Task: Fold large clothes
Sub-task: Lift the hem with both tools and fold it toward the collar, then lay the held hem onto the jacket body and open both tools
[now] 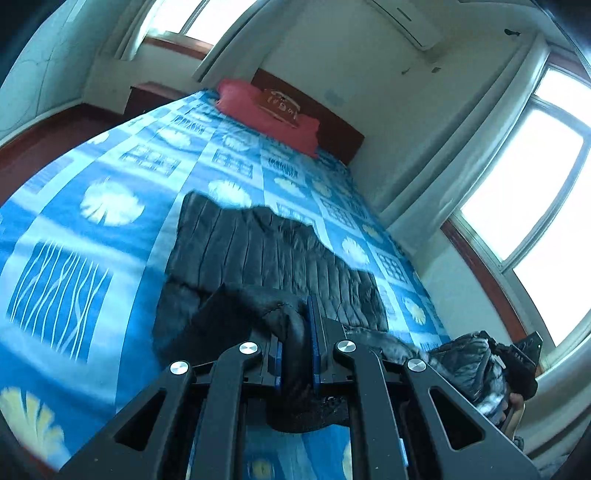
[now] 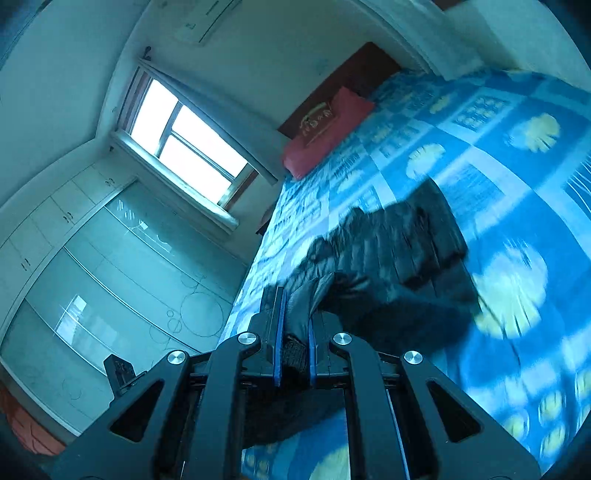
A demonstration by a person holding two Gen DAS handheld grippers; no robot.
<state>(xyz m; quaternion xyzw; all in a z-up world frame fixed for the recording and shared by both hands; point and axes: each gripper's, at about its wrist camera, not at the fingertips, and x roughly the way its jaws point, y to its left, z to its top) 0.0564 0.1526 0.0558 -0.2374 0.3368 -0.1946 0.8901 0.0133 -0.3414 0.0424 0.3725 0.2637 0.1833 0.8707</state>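
Note:
A black quilted puffer jacket lies spread on the blue patterned bed. My left gripper is shut on a bunched edge of the jacket, lifted a little off the bed. In the left wrist view my right gripper shows at the far right, wrapped in jacket fabric. In the right wrist view my right gripper is shut on another bunched part of the jacket, which trails back over the bed. The view is blurred.
A red pillow lies at the head of the bed against a dark wooden headboard. Windows line the right wall. A glass-fronted wardrobe stands beside the bed. An air conditioner hangs above.

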